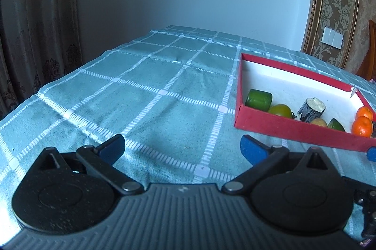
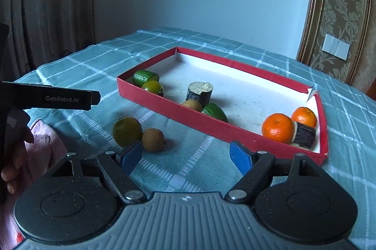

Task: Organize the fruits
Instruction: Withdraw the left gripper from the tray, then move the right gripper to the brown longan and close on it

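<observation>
A red box [image 2: 218, 125] with a white inside holds several fruits: two oranges [image 2: 278, 127], green pieces [image 2: 144, 77] and dark cane pieces [image 2: 199, 91]. Outside it on the cloth lie a green fruit [image 2: 127, 131] and a brown fruit [image 2: 152, 139], just ahead of my right gripper's left finger. My right gripper [image 2: 186, 157] is open, nothing between its blue pads. In the left wrist view my left gripper [image 1: 183, 147] stands wide open over bare cloth, left of the red box [image 1: 289, 130] with a green piece [image 1: 258, 99] and oranges [image 1: 362, 125] in it.
A teal checked tablecloth [image 1: 150, 90] covers the table. A person's hand [image 2: 13, 156] holds the black left gripper body [image 2: 47, 99] at the right wrist view's left edge, with pink cloth [image 2: 44, 144] below it. Curtains hang at the left, a patterned wall panel at the right.
</observation>
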The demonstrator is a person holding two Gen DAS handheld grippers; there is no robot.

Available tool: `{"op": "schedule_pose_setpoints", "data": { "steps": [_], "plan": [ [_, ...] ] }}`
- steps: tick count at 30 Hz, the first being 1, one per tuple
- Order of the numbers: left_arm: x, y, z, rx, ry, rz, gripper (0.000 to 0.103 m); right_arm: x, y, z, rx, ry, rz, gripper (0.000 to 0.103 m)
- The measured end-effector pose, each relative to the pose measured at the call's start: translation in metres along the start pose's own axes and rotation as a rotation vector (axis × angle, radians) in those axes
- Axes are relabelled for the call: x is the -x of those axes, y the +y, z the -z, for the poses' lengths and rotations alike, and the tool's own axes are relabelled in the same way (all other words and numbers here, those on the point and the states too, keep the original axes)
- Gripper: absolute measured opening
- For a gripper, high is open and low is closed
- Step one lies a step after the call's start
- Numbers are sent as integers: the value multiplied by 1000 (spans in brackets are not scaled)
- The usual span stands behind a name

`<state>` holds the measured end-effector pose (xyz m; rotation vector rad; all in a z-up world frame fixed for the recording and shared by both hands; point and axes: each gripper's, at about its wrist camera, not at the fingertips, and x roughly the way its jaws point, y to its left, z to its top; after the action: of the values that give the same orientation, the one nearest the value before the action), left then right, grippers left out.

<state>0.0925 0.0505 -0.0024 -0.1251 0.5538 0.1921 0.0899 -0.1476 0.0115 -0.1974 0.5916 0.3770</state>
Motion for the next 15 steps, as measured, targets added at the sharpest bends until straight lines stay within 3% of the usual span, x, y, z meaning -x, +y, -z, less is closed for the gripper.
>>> {"op": "schedule_pose_setpoints", "data": {
  "steps": [15],
  "plan": [
    [-1, 3, 0, 19, 0, 7, 103, -29, 11, -7, 33, 38, 22, 82]
  ]
}}
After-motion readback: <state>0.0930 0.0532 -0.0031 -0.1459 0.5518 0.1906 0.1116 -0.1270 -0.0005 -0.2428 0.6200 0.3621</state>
